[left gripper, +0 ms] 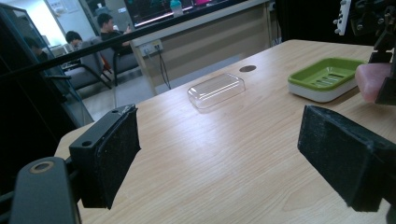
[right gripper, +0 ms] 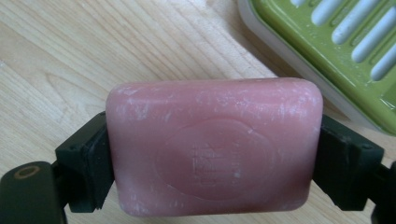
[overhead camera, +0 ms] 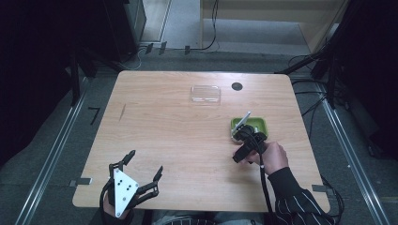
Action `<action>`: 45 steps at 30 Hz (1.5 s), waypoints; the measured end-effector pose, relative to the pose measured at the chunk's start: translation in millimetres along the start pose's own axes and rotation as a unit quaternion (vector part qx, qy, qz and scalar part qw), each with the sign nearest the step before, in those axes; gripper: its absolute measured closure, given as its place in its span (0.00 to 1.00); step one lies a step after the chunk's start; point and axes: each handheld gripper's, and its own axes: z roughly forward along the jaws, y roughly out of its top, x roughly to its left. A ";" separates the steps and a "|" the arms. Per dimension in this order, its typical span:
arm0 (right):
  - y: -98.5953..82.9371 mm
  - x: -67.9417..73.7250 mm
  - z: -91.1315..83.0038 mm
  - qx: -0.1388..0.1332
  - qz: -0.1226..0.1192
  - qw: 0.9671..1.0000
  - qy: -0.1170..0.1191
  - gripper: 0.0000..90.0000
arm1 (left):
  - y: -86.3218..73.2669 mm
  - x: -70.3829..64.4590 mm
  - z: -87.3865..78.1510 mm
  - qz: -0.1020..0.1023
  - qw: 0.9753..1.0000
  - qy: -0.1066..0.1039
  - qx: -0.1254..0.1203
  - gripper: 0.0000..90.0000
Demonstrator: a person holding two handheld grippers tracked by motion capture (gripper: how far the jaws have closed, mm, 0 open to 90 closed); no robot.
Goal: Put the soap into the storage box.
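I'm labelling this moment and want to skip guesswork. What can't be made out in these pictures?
- Pink soap: the stamped mark on its face is too faint to read in the right gripper view; in the left gripper view the frame edge cuts it.
- Green soap dish: in the high view the right tongs cover its near end.
- Left hand: in the high view the grey plate hides it behind the left tongs.

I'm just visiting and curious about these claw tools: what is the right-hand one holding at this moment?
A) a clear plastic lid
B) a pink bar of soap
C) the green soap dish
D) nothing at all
B: in the right gripper view, the pink bar of soap sits clamped between the right gripper's two black jaws, just short of the green soap dish.
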 end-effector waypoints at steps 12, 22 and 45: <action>-1.2 -9.3 -6.5 -0.004 0.014 1.000 -0.001 0.15 | 0.1 0.2 -0.2 0.000 1.000 0.000 0.000 0.15; 1.1 -12.1 -9.4 -0.010 0.014 1.000 -0.004 0.15 | 0.0 0.4 -0.2 0.000 1.000 0.000 -0.001 0.15; 8.1 -29.4 -16.7 -0.020 0.027 0.999 -0.005 0.15 | 0.0 -0.1 -0.2 0.000 1.000 0.001 0.000 0.15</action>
